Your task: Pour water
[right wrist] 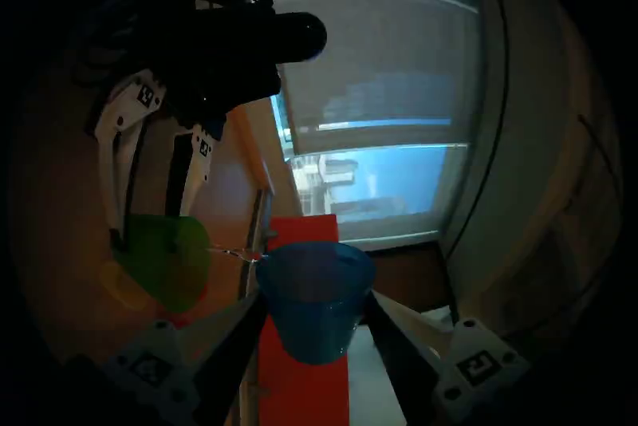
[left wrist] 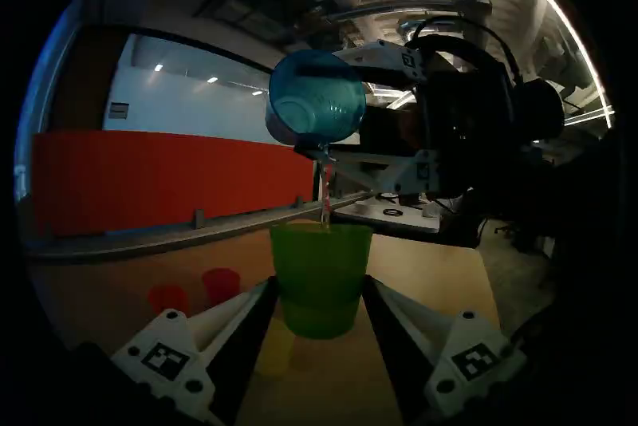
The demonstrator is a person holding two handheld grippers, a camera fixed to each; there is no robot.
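A thin water stream (left wrist: 325, 195) falls from the tilted translucent blue plastic cup (left wrist: 315, 99), clamped between the right gripper's (right wrist: 315, 302) fingers, into the translucent green plastic cup (left wrist: 320, 266), clamped just ahead in the left gripper (left wrist: 319, 290). The smooth tapered walls could slip, and a steeper tilt might overshoot the rim.
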